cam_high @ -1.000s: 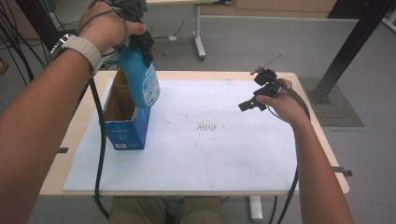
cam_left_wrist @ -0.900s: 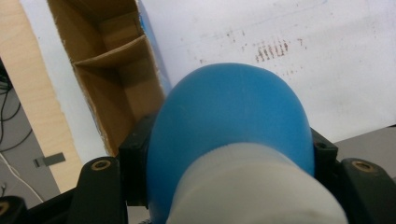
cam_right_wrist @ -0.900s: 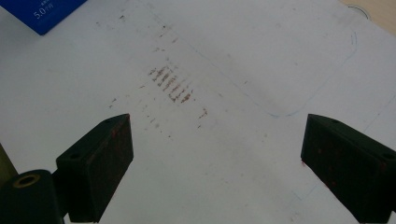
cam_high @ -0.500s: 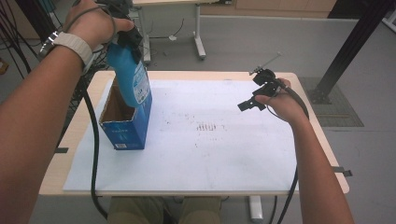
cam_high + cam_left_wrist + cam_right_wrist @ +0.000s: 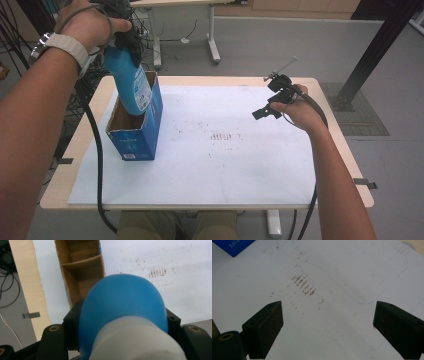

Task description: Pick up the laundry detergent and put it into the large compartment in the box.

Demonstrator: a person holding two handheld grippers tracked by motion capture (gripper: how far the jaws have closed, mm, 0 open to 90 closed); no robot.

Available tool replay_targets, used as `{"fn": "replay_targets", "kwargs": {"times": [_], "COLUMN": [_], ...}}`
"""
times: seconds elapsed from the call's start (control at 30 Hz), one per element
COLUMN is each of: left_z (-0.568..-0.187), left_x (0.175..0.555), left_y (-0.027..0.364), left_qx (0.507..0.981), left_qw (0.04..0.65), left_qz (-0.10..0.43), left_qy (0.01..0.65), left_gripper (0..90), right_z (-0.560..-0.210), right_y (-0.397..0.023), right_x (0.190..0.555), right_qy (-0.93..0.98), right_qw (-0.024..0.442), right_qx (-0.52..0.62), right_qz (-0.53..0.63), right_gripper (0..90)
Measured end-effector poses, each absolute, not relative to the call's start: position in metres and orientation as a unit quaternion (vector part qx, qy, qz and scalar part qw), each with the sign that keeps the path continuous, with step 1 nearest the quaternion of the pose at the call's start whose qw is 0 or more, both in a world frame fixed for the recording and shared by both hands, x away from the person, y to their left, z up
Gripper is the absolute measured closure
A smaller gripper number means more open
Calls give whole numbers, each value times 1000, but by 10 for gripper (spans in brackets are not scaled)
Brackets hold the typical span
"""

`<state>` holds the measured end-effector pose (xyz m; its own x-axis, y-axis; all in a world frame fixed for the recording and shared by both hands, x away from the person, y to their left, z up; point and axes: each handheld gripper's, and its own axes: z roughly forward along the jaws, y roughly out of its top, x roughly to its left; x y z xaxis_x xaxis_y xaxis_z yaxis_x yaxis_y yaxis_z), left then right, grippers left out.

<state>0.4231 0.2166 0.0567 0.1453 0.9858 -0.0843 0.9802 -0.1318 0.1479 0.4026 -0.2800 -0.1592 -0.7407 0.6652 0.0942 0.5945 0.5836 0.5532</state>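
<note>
A blue bottle (image 5: pixel 131 85) with a white cap hangs upright, with my left gripper (image 5: pixel 126 41) shut on its upper part. Its base is at the open top of a blue cardboard box (image 5: pixel 136 144) that stands at the left of the table. In the left gripper view the bottle (image 5: pixel 122 300) bulges between my left gripper's (image 5: pixel 122 316) jaws, and the brown inside of the box (image 5: pixel 82 272) lies beyond it. Over the right of the white sheet my right gripper (image 5: pixel 270 100) is held open; in its own view my right gripper (image 5: pixel 329 325) has nothing between its jaws.
A white sheet (image 5: pixel 240 165) with a patch of brown marks (image 5: pixel 220 136) covers most of the wooden table (image 5: pixel 345 150). Cables trail from both grippers off the near edge. Desk legs and a black post stand on the grey floor beyond.
My left hand has carried the bottle to the left, from over the box's right wall to over its open top. The right hand has kept still.
</note>
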Motion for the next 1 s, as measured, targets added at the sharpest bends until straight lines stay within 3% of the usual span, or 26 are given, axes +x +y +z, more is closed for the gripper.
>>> {"fn": "replay_targets", "kwargs": {"times": [1.0], "left_z": [38], "left_x": [434], "left_y": [240], "left_qx": [734], "left_qw": [72], "left_qz": [12], "left_qy": [676], "left_gripper": [375], "right_z": [-162], "right_y": [-282], "right_x": [402], "right_qy": [885], "right_qw": [61], "right_qx": [361], "right_qz": [289], "right_gripper": [90]}}
